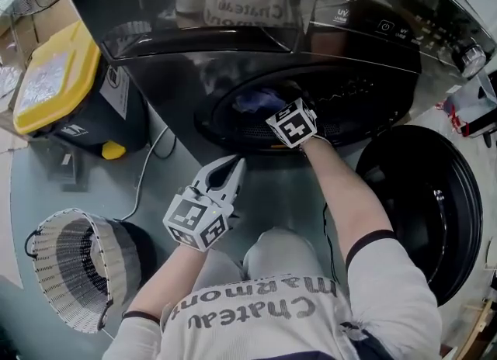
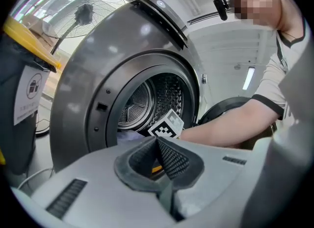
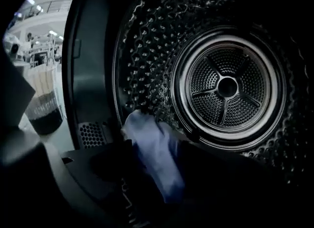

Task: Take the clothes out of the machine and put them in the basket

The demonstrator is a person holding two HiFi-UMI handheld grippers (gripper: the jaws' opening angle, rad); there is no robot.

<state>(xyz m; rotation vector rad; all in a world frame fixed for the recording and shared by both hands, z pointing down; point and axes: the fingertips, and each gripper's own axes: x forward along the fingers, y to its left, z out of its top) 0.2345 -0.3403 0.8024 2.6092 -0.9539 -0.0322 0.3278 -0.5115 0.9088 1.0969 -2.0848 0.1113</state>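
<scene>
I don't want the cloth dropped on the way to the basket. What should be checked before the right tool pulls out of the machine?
1. Grip: right tool is shut on the blue cloth: ok.
2. Cloth's far end free of the drum: cannot tell.
3. Door swung wide open: ok.
4. Basket upright at the person's left, mouth open: ok.
5. Left tool shut, empty, outside the drum: ok.
</scene>
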